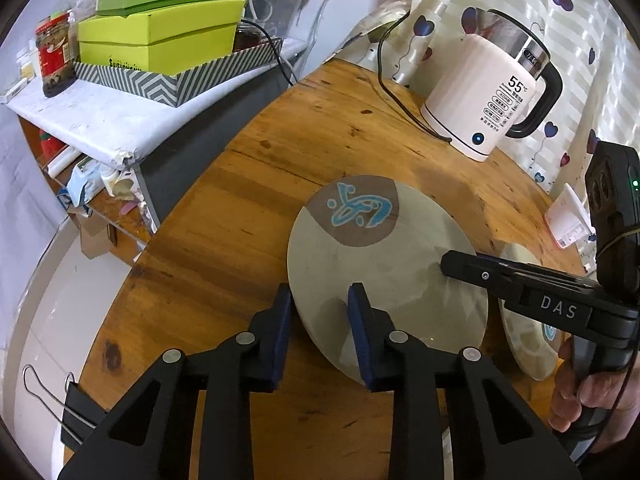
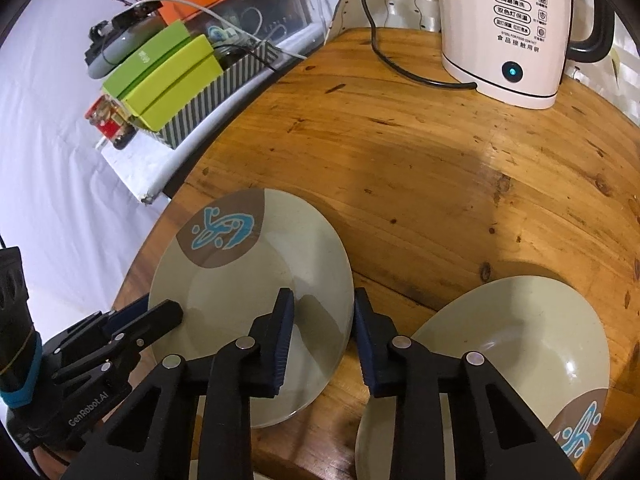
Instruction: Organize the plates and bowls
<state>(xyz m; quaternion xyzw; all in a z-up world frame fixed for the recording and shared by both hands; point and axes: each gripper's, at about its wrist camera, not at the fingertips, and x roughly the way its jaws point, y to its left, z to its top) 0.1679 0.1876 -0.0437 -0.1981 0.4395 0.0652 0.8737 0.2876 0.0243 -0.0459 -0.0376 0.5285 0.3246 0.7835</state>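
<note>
Both grippers straddle the rim of the same plate [image 2: 256,280], which lies flat on the round wooden bench [image 2: 420,168]. The left gripper [image 1: 320,304] has the plate's near-left edge between its narrowed jaws, one pad outside the rim and one over the plate's face. The right gripper [image 2: 324,312] has the right edge likewise between its jaws. Whether either pair of pads actually presses the rim, I cannot tell. A second plate [image 2: 520,344] sits just to the right, under the right gripper's outer finger, so the right hand is nearer to it.
</note>
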